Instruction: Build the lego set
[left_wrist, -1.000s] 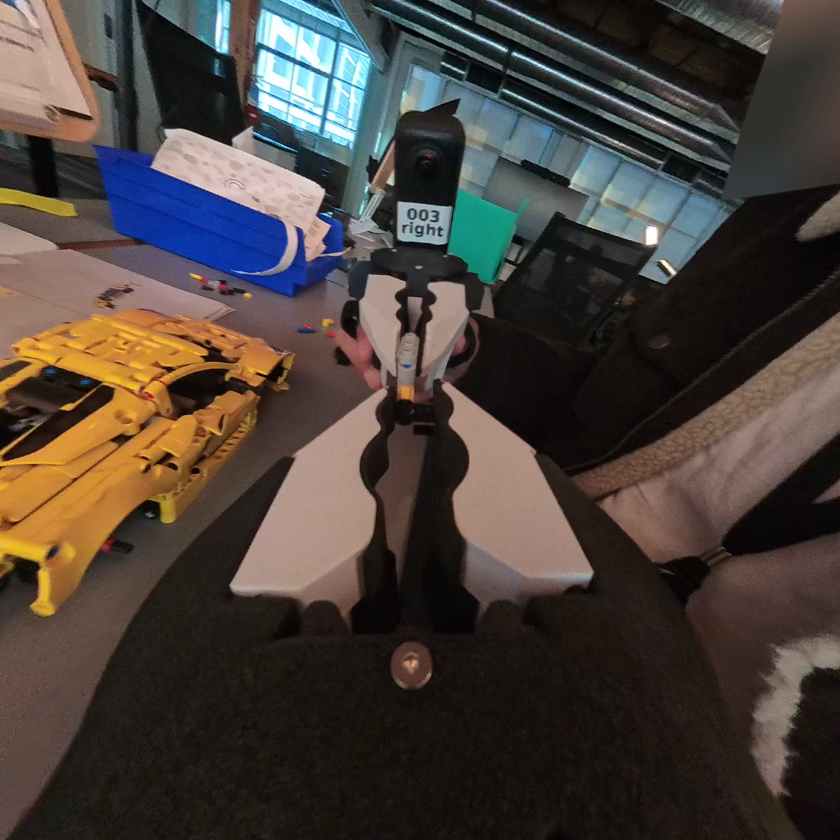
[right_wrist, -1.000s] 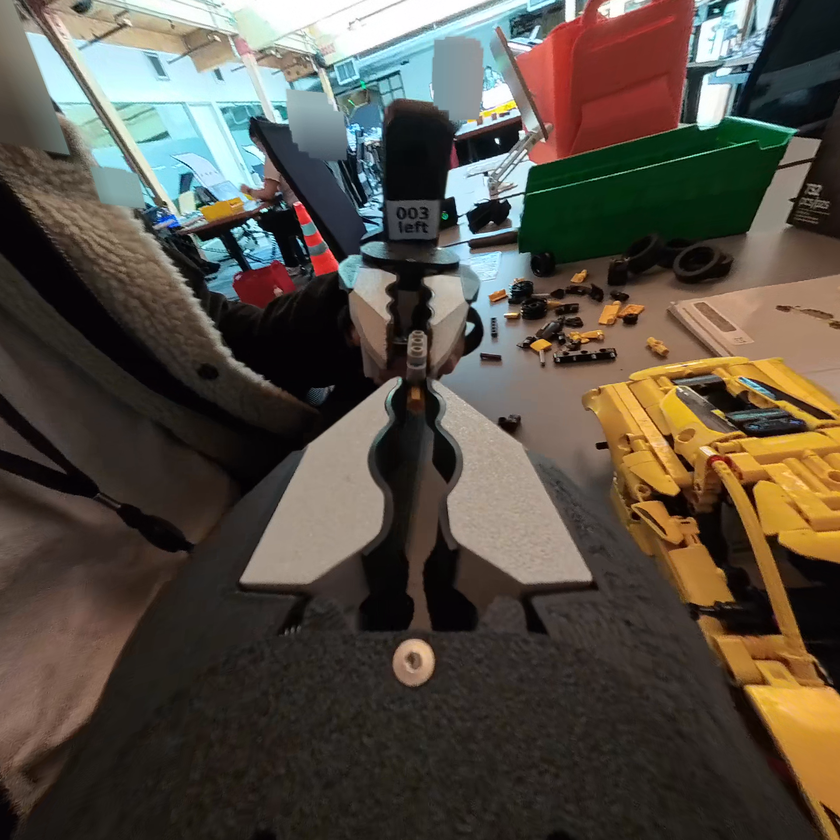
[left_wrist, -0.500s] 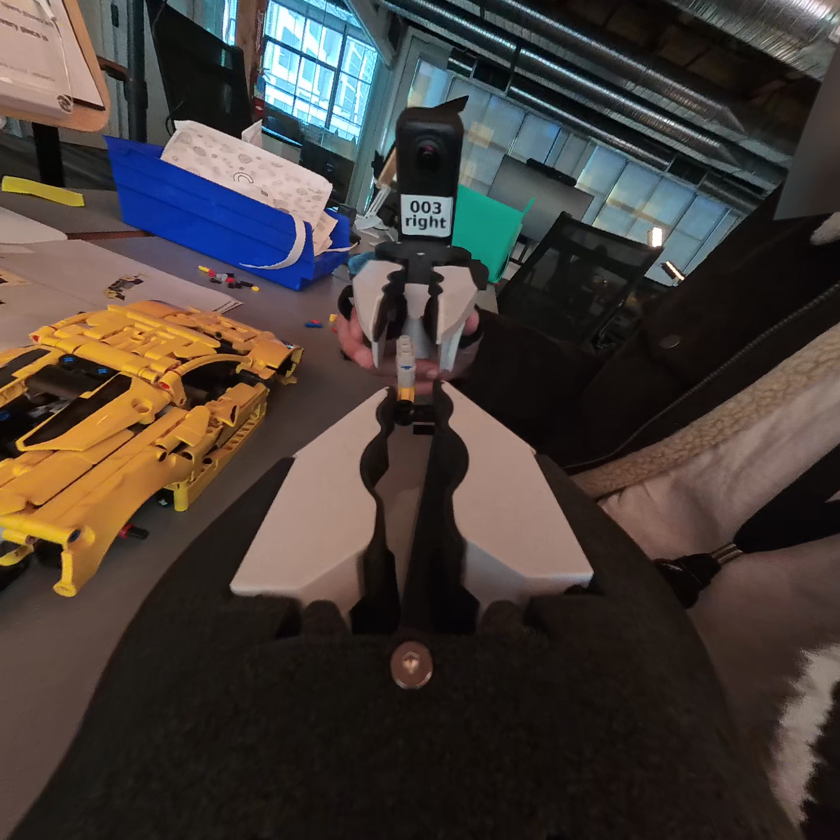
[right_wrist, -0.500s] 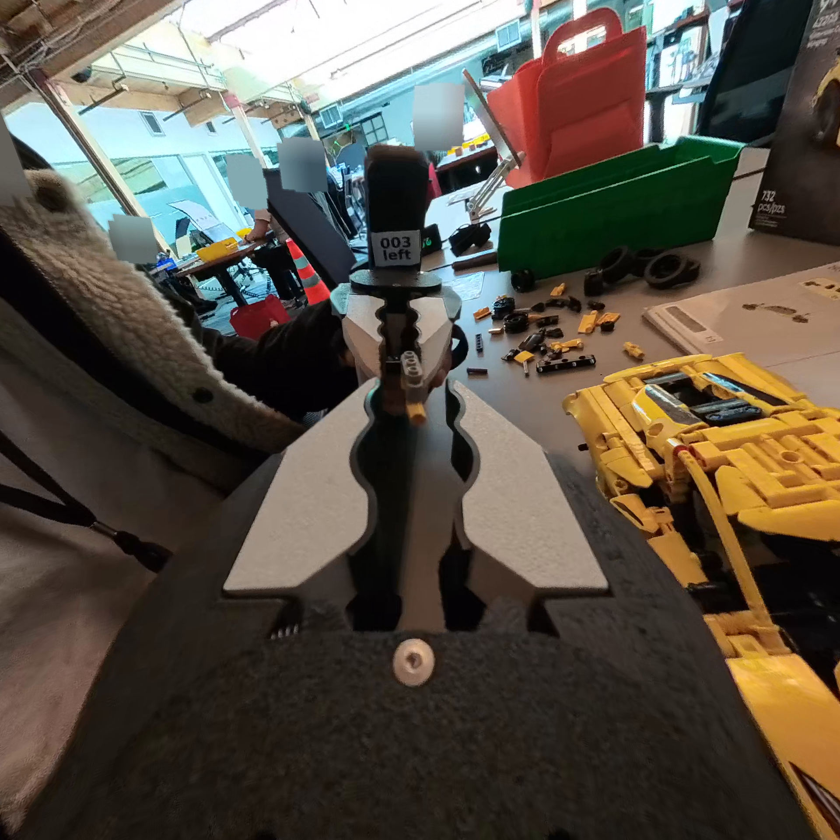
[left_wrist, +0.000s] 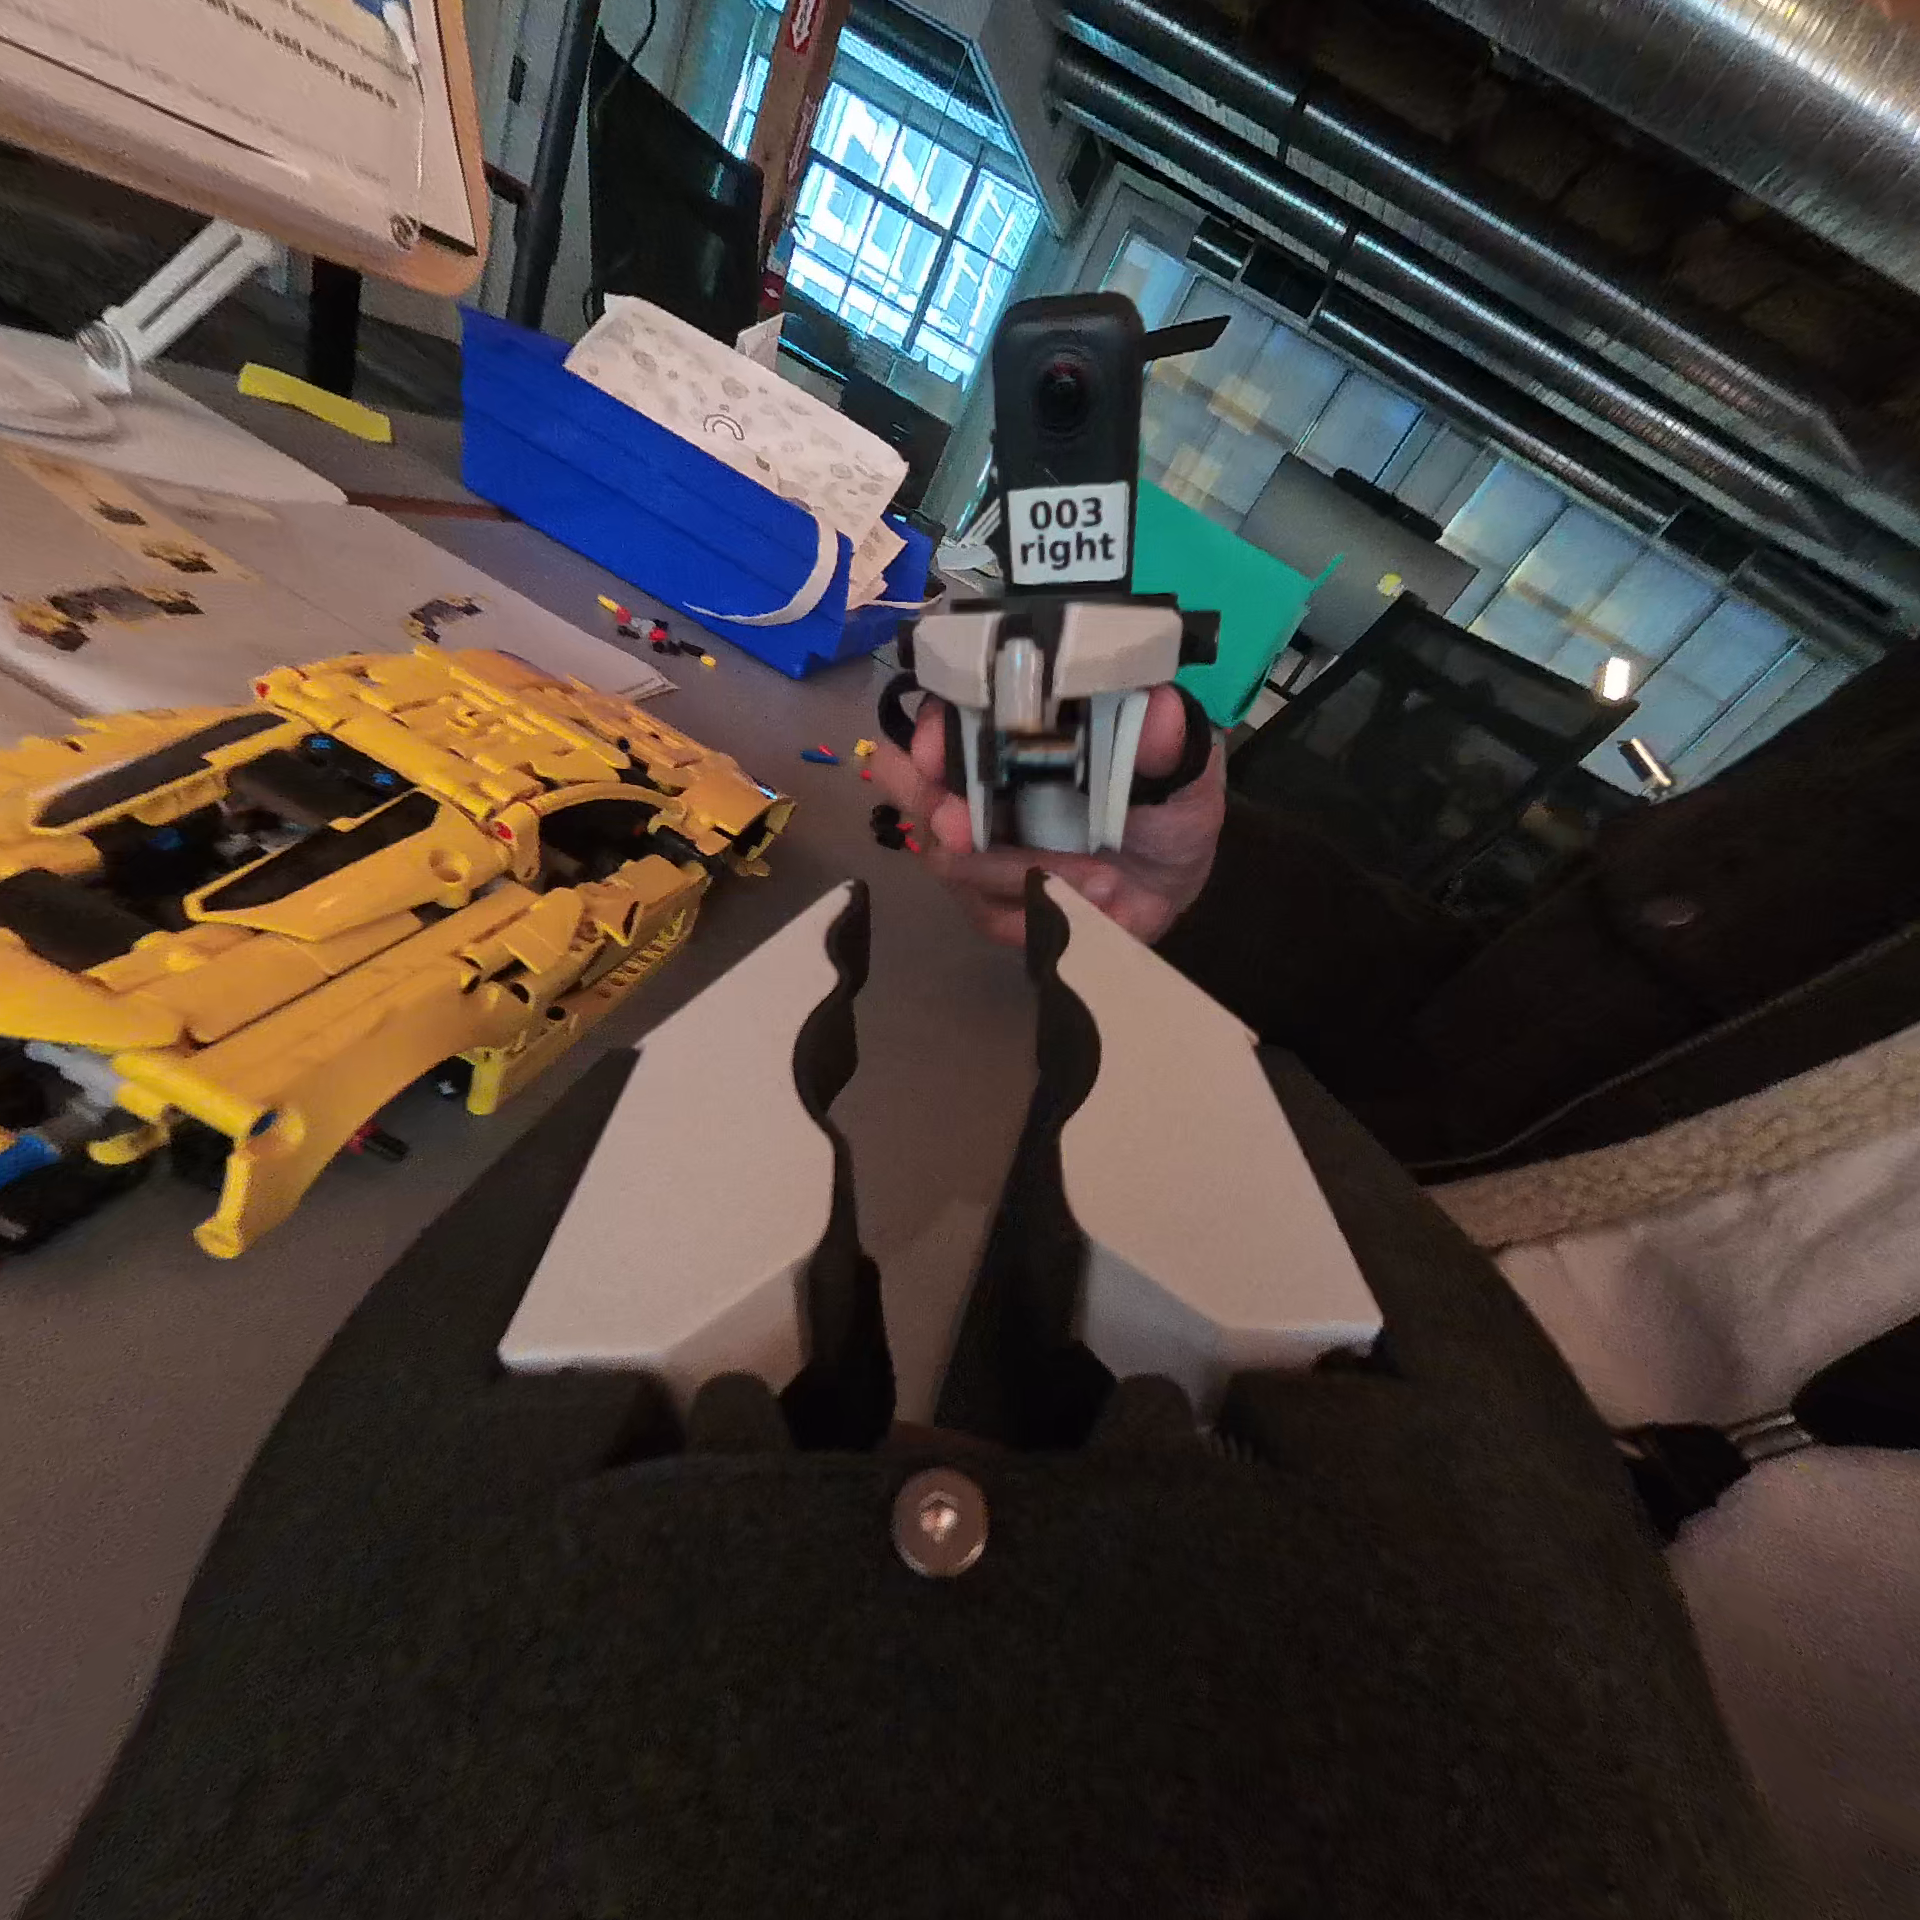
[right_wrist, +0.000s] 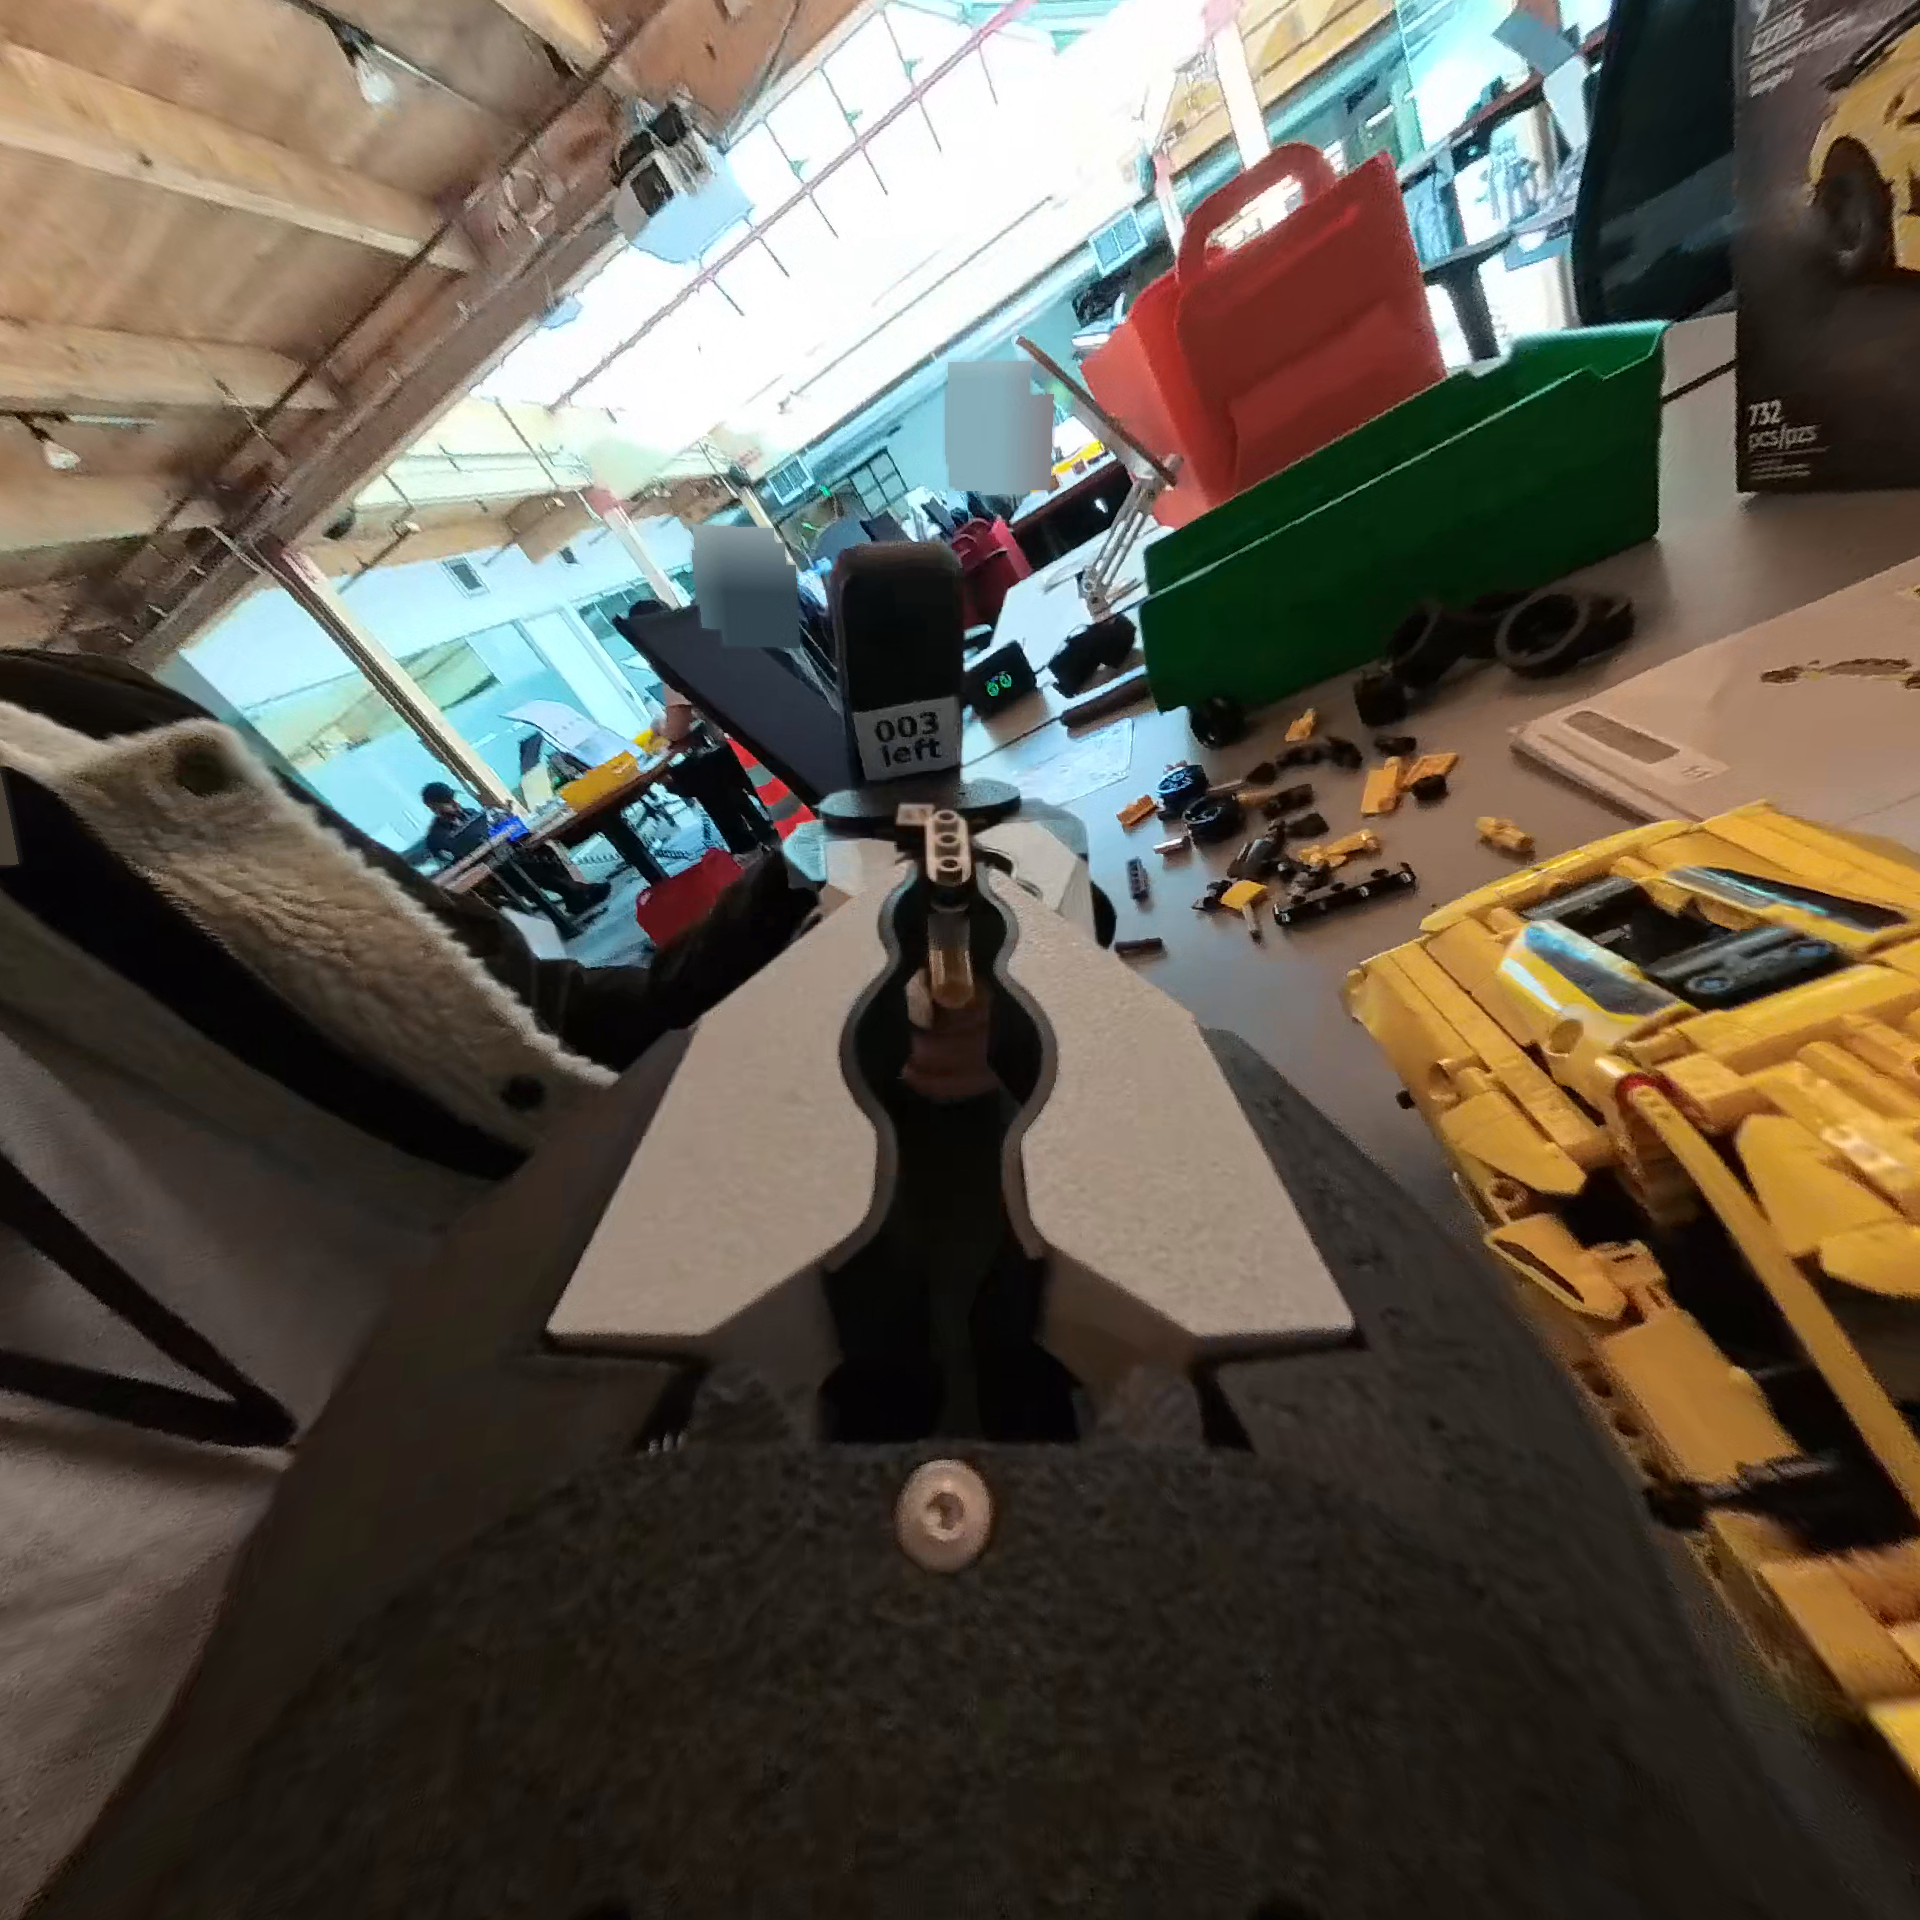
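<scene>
A partly built yellow lego car (left_wrist: 364, 883) lies on the grey table (left_wrist: 125, 1382); it also shows in the right wrist view (right_wrist: 1662, 1039). My right gripper (right_wrist: 948, 894) is shut on a small lego assembly (right_wrist: 948, 852): a grey holed piece at the tips with a yellow pin and a brown part behind it. My left gripper (left_wrist: 945, 899) is open and empty. It points at the right gripper (left_wrist: 1044, 842), which a hand holds close in front of it above the table edge.
Loose yellow and black pieces (right_wrist: 1299, 831) and black tyres (right_wrist: 1538, 623) lie by a green bin (right_wrist: 1403, 582). A blue bin (left_wrist: 644, 520) stands behind the car, with instruction sheets (left_wrist: 312, 582) beside it. The person's jacket (left_wrist: 1662, 1039) fills the near side. Both grippers' tips are close together, under 4 cm apart.
The small assembly has passed from my left gripper to my right gripper. The left gripper has opened and the two grippers have drawn apart. The right gripper has tilted.
</scene>
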